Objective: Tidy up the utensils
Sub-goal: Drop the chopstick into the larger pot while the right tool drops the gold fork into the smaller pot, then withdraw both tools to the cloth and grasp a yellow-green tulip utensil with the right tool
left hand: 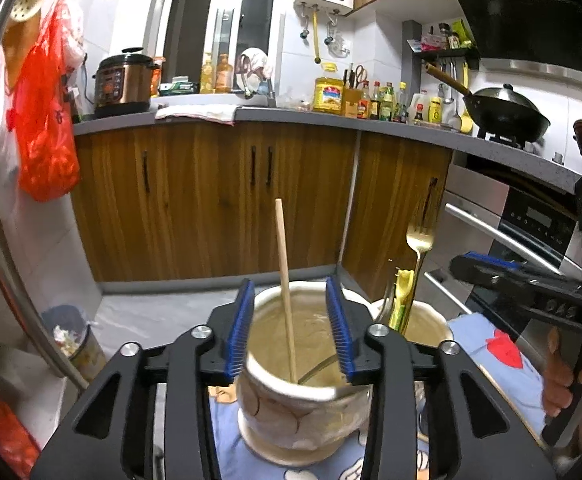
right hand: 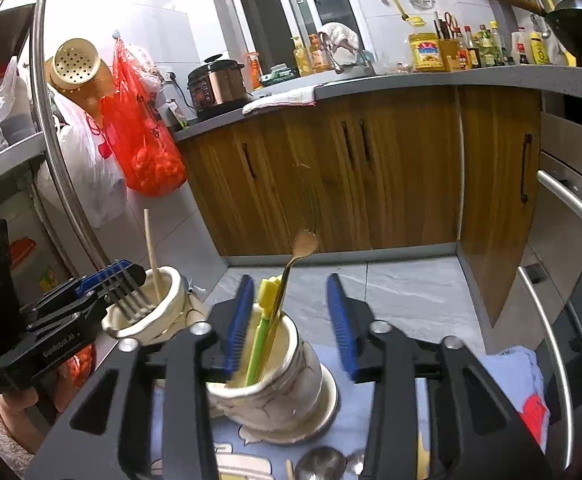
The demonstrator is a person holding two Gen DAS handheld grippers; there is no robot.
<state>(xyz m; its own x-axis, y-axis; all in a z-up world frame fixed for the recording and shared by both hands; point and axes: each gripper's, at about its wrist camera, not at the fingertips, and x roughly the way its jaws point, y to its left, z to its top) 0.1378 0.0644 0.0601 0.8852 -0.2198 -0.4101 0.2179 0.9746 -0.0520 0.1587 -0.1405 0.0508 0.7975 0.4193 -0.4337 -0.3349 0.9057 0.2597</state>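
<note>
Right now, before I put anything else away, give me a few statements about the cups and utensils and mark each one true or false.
1. A wooden chopstick stands in the cup under the left gripper. True.
2. The gold fork shares that cup with the chopstick. False: it stands in the other cup, beside a yellow-green utensil.
3. The right gripper is shut on the gold fork. False: its jaws are wide apart above the other cup.
4. Both cups stand on a blue cloth. True.
</note>
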